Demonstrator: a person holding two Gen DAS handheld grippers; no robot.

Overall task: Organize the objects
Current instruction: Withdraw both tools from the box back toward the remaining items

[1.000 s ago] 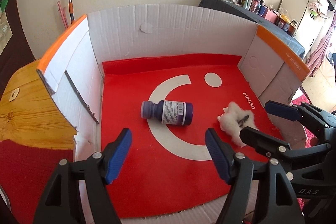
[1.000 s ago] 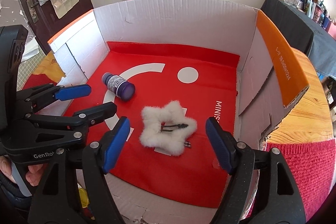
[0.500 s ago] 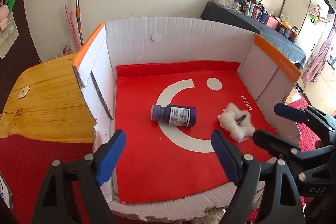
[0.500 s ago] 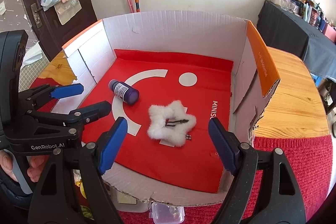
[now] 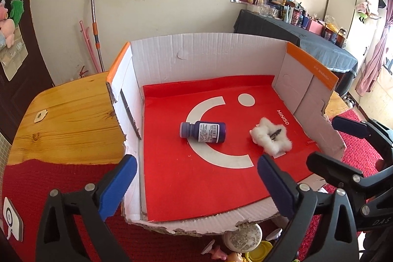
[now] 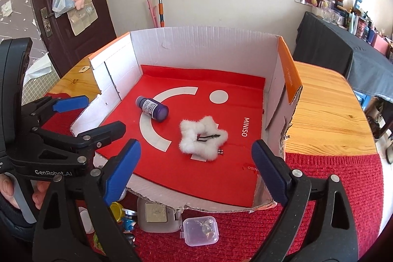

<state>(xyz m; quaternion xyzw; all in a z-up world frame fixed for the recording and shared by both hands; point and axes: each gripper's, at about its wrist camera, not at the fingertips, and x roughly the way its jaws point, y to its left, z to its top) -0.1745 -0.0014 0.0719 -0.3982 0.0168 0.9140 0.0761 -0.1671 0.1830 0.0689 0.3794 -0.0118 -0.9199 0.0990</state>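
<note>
On the left, my left tool (image 5: 194, 176) hangs over the near edge of the box (image 5: 208, 53). Its jaws are opening, wider than a second ago, and nothing sits between them. Earlier the pads framed the bottle closely; now I have pulled back and up, so the torn front rim of the box and a strip of red cloth (image 5: 61, 188) on the bench (image 5: 68, 119) have come into view, along with small clutter (image 5: 243, 240) below the rim.

The bottle (image 5: 203, 132) lies on its side on the red liner (image 5: 196, 183), cap toward the left wall, just where it lay before. To its right, apart from it, the white fluffy star (image 5: 271, 138) rests on the liner with a dark clip on top, also unmoved.

Further right, my right tool (image 6: 195, 161) hangs above the near rim as well. Its jaws are opening too, with nothing held; the star lies beyond the pads, inside the box. In this view the withdrawal has uncovered a clear plastic case (image 6: 200, 230) and a grey tin (image 6: 157, 215) on the cloth in front of the box, neither of which showed a second ago.
</note>
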